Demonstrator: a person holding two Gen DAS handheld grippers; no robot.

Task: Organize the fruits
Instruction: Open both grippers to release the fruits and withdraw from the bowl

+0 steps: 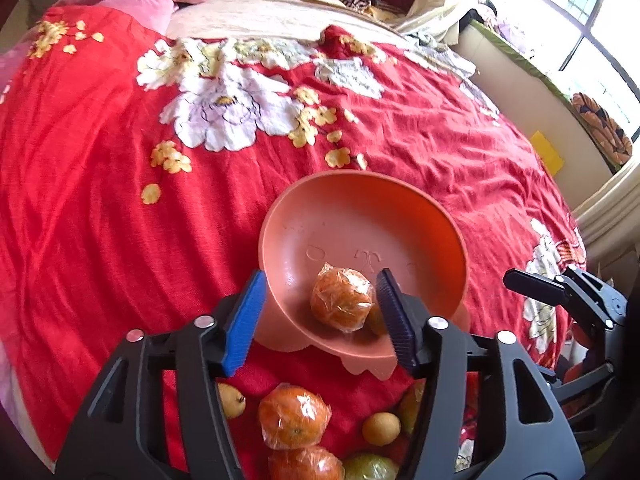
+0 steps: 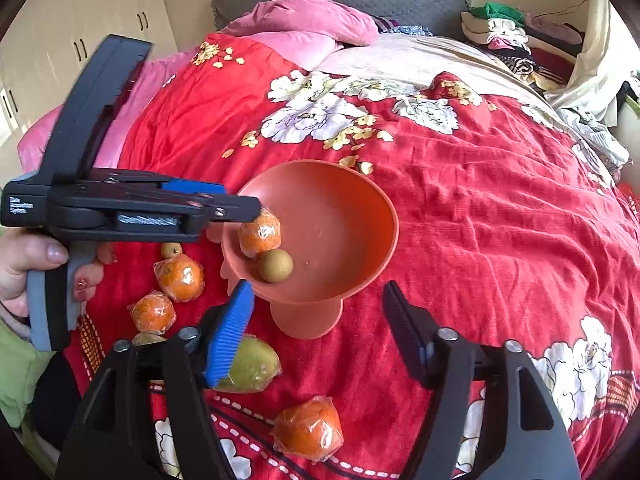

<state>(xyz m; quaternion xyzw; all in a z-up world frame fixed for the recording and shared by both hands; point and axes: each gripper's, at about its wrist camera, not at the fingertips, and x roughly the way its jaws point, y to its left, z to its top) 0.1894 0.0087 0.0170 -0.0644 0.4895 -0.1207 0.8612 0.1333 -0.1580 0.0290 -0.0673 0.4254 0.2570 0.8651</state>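
Left gripper point(image 1: 318, 320): pitched steeply down over the near rim of the bowl point(image 1: 432, 216), jaws parted to roughly mid-width, nothing gripped; the wrapped orange point(image 1: 341, 299) lies in the bowl between the pads, clear of both. In the right wrist view the same tool enters from 9 o'clock, level across the picture, its tip at the bowl's left rim, with a hand point(image 2: 24, 264) around its grey handle. Right gripper point(image 2: 318, 330): also angled down, jaws wide apart and empty, straddling the bowl's foot from the near side; its blue left pad overlaps a green fruit point(image 2: 256, 364) lying on the blanket point(image 2: 480, 208). Bowl: orange-pink, footed, standing on the red flowered blanket; contents, two items, the wrapped orange and a small round tan fruit point(image 2: 275, 265) touching it at 5 o'clock, both against the near-left wall. Loose fruit on the blanket, near side of the bowl: one wrapped orange point(image 2: 309, 429) at 6 o'clock in the right view, two more wrapped oranges point(image 2: 180, 278) point(image 2: 153, 314) at 8 o'clock, and a small tan fruit point(image 2: 171, 249) beside the left gripper. Beyond the bowl: open blanket, then pink pillows point(image 2: 304, 20) at 12 o'clock and folded clothes point(image 2: 508, 36) at 1 o'clock.
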